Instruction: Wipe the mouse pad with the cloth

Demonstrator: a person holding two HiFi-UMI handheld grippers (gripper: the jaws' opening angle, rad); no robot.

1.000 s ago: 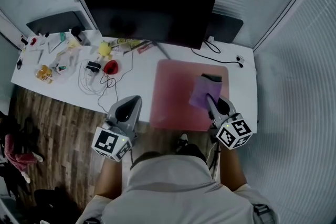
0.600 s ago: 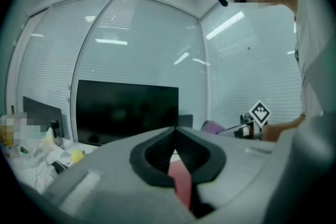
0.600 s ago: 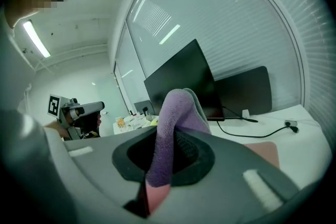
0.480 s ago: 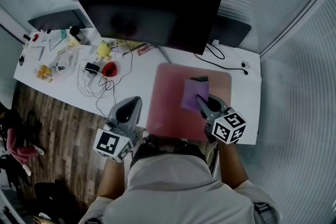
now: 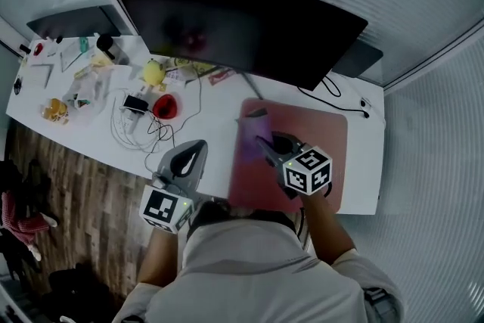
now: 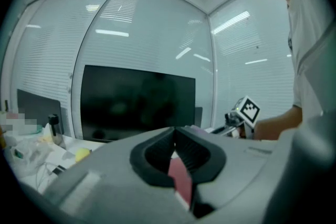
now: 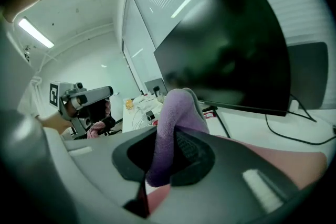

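Pinching only a fold of cloth (image 7: 176, 110), the right claw (image 5: 263, 141) could have lost it to drag on the mouse pad (image 5: 327, 138) beneath; the left claw (image 5: 197, 146) idled closed, empty.

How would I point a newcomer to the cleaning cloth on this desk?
Find the big black monitor; in front of it a pink mouse pad lies on the white desk. Over the pad's left side the right gripper pinches the cloth: the only soft purple thing there.
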